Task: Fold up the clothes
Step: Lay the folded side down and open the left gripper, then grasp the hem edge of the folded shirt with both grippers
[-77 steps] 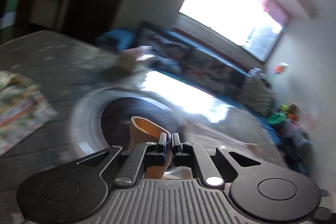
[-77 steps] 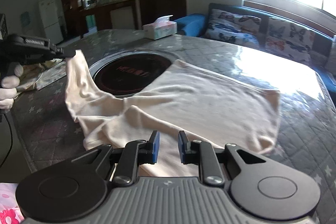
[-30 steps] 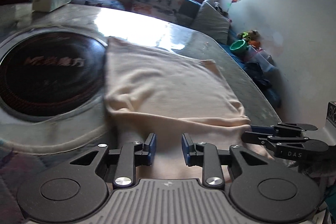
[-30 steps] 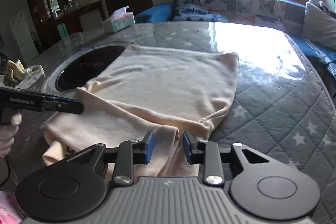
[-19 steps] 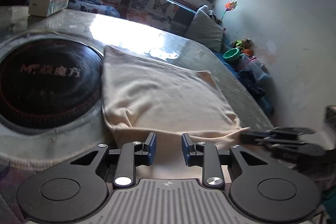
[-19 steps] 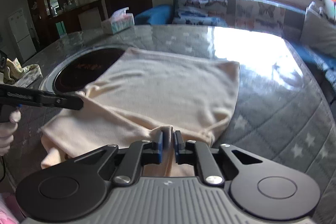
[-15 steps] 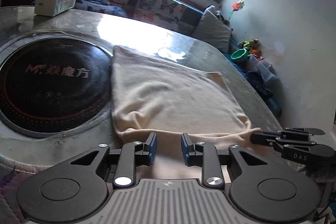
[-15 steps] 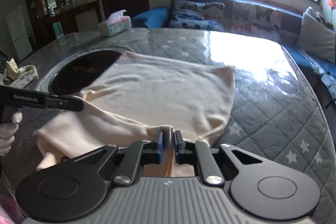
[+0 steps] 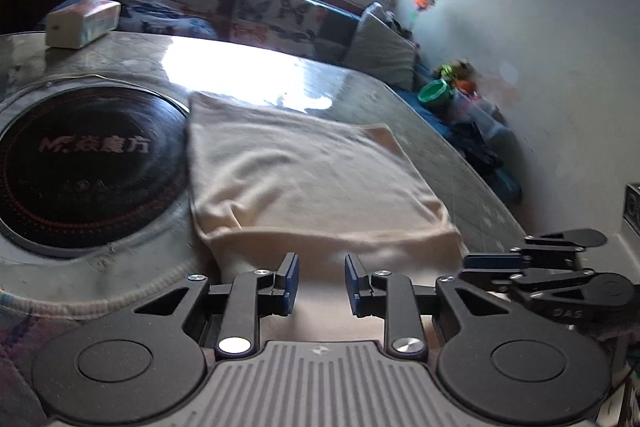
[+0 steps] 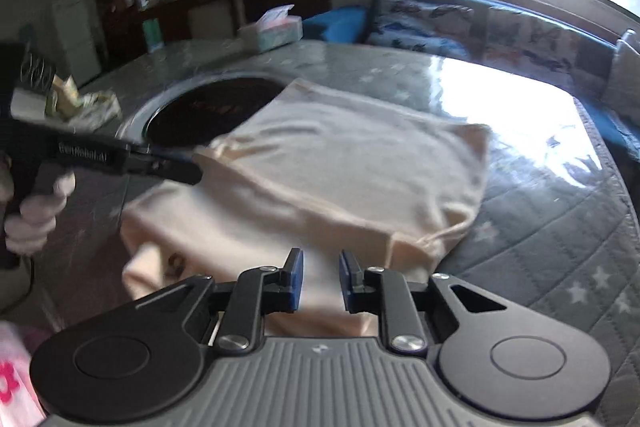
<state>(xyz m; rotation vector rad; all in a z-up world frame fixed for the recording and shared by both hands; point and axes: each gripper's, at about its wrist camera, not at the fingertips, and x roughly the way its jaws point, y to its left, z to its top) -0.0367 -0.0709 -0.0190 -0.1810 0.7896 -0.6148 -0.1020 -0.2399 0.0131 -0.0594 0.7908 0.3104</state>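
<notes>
A cream garment (image 9: 312,179) lies folded on the grey quilted table (image 10: 560,247), partly over a round black cooktop (image 9: 80,163). My left gripper (image 9: 320,283) hovers open over the garment's near edge, its pads clear of the cloth. In the right wrist view, the left gripper (image 10: 192,171) reaches in from the left to the fold line of the garment (image 10: 352,163). The jaws of my right gripper (image 10: 320,281) are opening. Cloth lies below the gap and the pads do not press it. My right gripper (image 9: 470,262) also shows at the garment's right corner in the left wrist view.
A tissue box (image 9: 82,23) stands at the table's far side. A blue sofa (image 9: 272,11) with butterfly cushions runs under the window. A gloved hand (image 10: 36,219) holds the left gripper's handle. Crumpled patterned cloth (image 10: 80,99) lies at the table's left edge.
Half a second ago my right gripper was shut on a raised pinch of the garment. Now its jaws have parted and the cloth has dropped flat. The left gripper stays open.
</notes>
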